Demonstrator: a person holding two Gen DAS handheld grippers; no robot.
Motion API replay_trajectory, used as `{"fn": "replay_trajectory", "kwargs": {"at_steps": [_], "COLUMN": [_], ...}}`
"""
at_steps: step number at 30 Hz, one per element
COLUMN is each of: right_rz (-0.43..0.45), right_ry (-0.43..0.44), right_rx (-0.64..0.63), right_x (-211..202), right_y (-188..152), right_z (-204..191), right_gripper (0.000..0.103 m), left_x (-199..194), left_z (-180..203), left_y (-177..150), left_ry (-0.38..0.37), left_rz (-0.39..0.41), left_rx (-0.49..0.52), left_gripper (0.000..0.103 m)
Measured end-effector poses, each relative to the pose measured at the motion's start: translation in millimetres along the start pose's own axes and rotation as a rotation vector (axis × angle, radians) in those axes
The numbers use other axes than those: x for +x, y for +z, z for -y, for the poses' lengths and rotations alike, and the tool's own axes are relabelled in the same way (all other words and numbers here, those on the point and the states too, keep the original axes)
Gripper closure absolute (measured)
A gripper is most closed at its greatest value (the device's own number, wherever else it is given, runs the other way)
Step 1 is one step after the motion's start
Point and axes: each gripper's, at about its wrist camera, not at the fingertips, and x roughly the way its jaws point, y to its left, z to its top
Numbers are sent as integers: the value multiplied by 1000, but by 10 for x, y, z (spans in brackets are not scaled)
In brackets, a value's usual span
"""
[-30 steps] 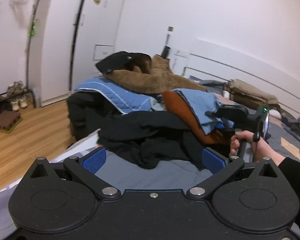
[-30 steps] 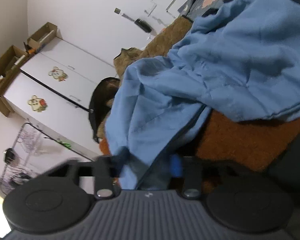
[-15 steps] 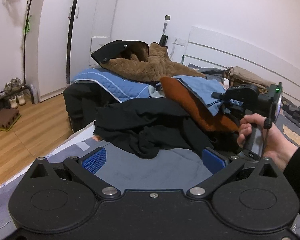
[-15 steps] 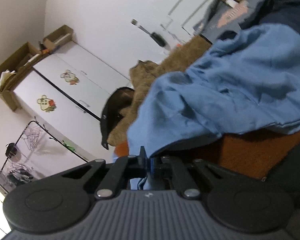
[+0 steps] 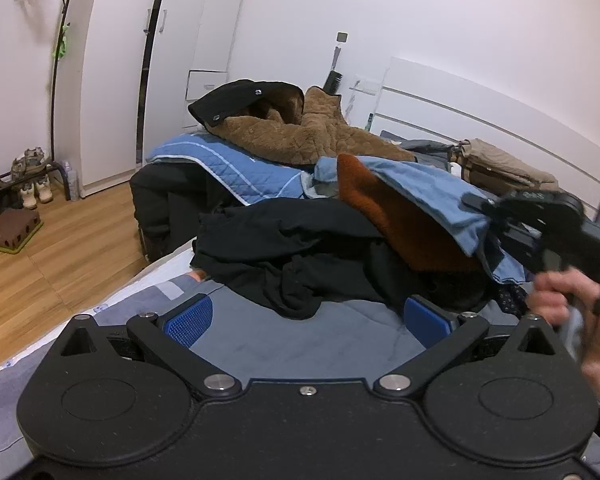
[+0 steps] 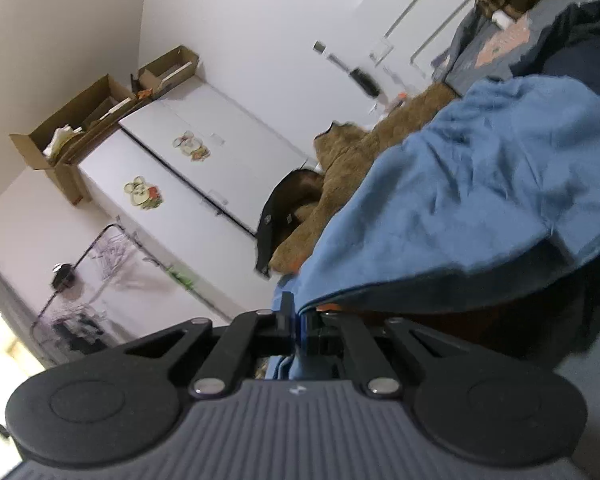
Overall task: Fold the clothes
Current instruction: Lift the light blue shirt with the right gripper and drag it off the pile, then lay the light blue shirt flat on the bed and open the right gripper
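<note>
White walls backed the bed piled with clothes. Your right gripper pinched the blue garment at three o'clock; your left gripper gaped empty.

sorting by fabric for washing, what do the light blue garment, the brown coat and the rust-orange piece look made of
Light blue garment: thin woven cloth, maybe cotton or light denim; matte, soft creases, pinched in the right gripper.
Brown coat: plush fleece or faux fur; fuzzy pile.
Rust-orange piece: looks like thick fleece or knit; dull, slightly nappy surface. Fibre content cannot be told.
</note>
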Motion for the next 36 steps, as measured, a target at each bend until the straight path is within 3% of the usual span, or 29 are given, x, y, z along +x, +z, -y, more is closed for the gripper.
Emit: {"fn": "replay_trajectory", "kwargs": {"at_steps": [11, 20, 26, 31, 36], "right_rz": [-29, -81, -146, -252, -260], "right_ry": [25, -16, -145, -328, -457], "right_rx": [52, 62, 45, 30, -3], "right_x": [-1237, -2364, -2999, -3255, -3476], "right_y": [-336, -680, -1055, -1482, -1750], "right_z": [-208, -576, -693, -654, -585], "right_gripper": [101, 101, 101, 98, 95], "left_x": [-15, -74, -128, -153, -175], "left_z": [24, 158, 377, 631, 929], "left_y": [7, 6, -65, -182, -364], "left_ry": [-26, -75, -137, -189, -247], "left_rz": [-2, 1, -11, -32, -50], "left_rx": [-5, 1, 42, 93, 198], "left_gripper": [0, 0, 0, 0, 0]}}
